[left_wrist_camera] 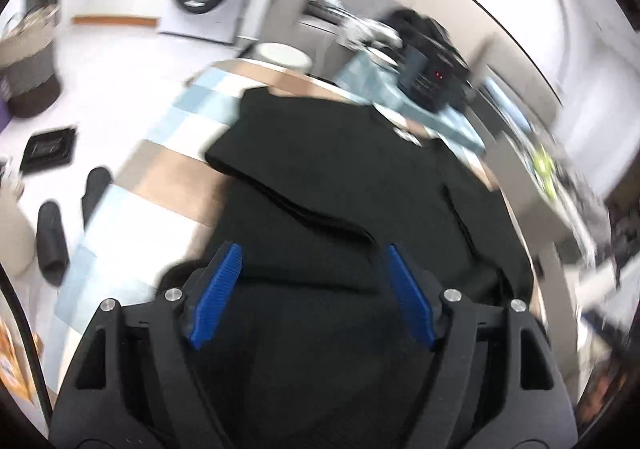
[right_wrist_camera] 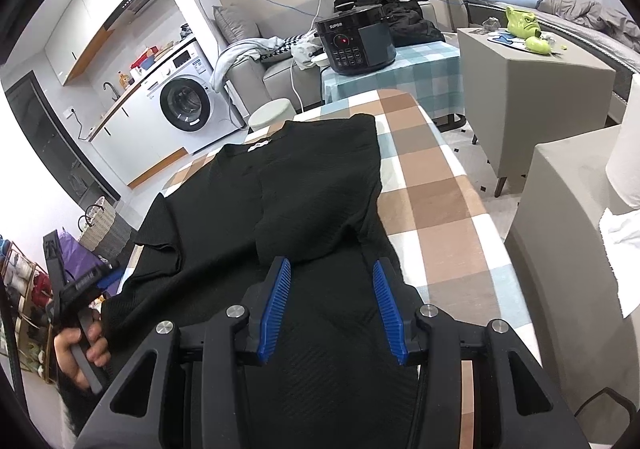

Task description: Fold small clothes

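The black T-shirt [right_wrist_camera: 304, 185] lies lengthwise on the checkered desk [right_wrist_camera: 432, 185], collar toward the frame's top, one side already folded inward. Both the right claw [right_wrist_camera: 330, 305] and left claw [left_wrist_camera: 314, 295] hover open above its near hem, the unfolded sleeve at lower left.

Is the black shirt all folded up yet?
Partly folded: one side of the black shirt is flipped over its middle, while the other sleeve lies spread out.

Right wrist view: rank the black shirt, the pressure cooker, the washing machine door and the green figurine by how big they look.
1. black shirt, by far the largest
2. pressure cooker
3. washing machine door, close to the cooker, so that order is unsure
4. green figurine
The shirt lies nearest the camera, which inflates it.
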